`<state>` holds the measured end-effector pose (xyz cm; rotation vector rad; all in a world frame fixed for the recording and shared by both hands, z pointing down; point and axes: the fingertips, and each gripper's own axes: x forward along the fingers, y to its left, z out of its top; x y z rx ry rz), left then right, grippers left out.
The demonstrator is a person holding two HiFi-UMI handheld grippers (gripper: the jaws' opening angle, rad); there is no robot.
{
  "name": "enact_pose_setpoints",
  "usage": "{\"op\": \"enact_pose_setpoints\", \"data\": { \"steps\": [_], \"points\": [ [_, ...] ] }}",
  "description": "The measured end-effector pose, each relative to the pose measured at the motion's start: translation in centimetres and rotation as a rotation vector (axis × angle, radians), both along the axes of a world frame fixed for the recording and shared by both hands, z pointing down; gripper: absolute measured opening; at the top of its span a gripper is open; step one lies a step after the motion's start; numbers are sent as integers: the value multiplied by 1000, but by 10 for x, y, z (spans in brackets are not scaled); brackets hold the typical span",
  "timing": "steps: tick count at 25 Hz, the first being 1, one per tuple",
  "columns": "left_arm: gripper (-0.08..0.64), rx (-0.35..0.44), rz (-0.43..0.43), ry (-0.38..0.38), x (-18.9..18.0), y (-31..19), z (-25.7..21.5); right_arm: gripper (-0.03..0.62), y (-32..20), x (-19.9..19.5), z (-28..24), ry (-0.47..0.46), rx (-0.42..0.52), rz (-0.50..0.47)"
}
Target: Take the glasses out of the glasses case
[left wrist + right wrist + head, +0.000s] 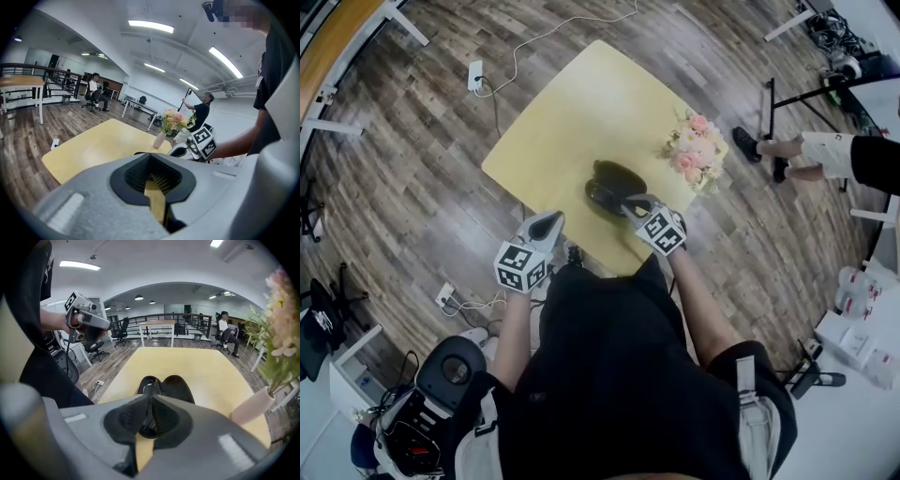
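Note:
A black glasses case (615,173) lies open on the yellow table (581,103), near its front edge. In the right gripper view its two halves (178,386) lie spread flat, and the glasses (149,388) rest in the left half. My right gripper (630,203) reaches the case's near rim. Its jaws (150,397) stand shut, with a thin dark part of the glasses running between them. My left gripper (548,223) hovers at the table's front left edge, apart from the case. It is shut (151,157) with nothing in it.
A white vase of pink flowers (698,150) stands at the table's right corner, close to the case (251,408). A person (825,155) stands on the wood floor to the right. A power strip (475,75) and cable lie beyond the table's left side.

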<state>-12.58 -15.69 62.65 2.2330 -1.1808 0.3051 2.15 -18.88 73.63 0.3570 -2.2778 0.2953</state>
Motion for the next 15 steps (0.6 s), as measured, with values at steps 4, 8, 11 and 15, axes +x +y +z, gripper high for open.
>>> {"op": "enact_pose_setpoints", "data": {
  "steps": [4,8,11,15],
  "points": [
    [11,-8,-44,-2,-4,0,-1,28,-8,-11,12,27,-21,-62],
    [11,-25,-92,-8,-8,5,2,28,-13,-16,21,45,-37,-109],
    [11,-36,-121,-11,-10,7,4,29,-18,-20,29,56,-53,-132],
    [11,-49,-146,-18,-12,12,10,30,-19,-26,41,73,-62,-156]
  ]
}}
